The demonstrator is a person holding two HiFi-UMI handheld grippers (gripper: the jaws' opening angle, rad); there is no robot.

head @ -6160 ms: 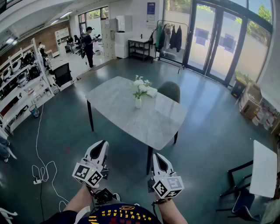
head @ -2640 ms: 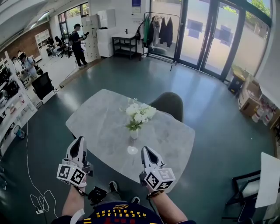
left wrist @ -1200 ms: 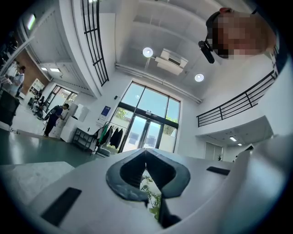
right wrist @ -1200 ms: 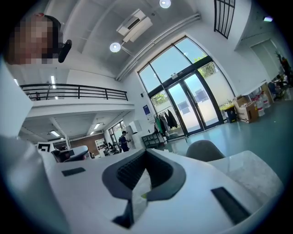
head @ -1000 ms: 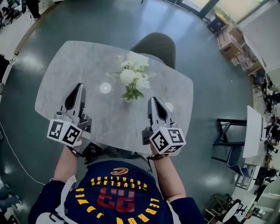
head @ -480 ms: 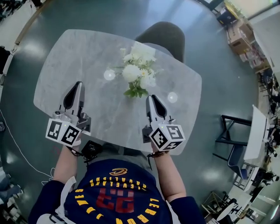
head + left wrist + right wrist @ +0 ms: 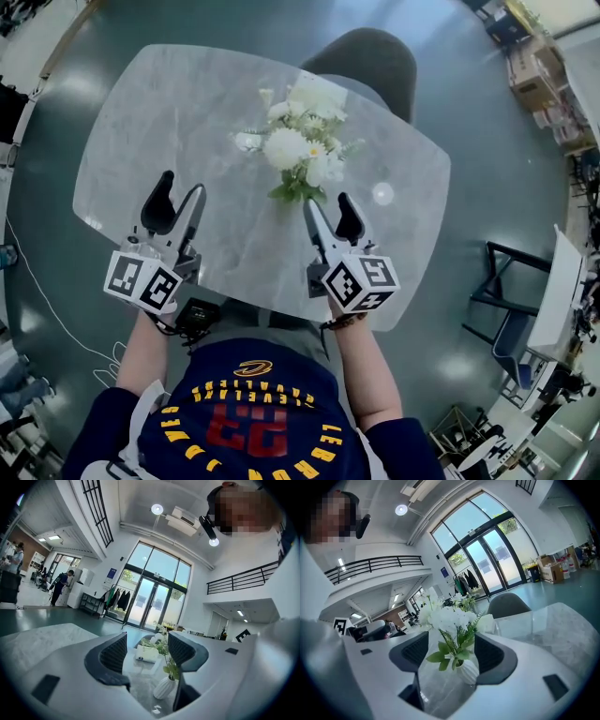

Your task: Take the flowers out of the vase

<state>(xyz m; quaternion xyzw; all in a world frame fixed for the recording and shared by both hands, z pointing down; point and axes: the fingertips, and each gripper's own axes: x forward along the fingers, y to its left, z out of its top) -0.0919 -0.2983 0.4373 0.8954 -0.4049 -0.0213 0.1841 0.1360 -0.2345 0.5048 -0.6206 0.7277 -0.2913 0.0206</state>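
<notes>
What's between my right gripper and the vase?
Only bare tabletop, as the right gripper view shows. The right gripper has just been opening its jaws, empty, short of the vase.

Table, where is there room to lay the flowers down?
The table is bare on the left, beyond the left gripper. Another bare patch lies between the flowers and the right edge. The middle is crowded: flowers, vase, white box.
</notes>
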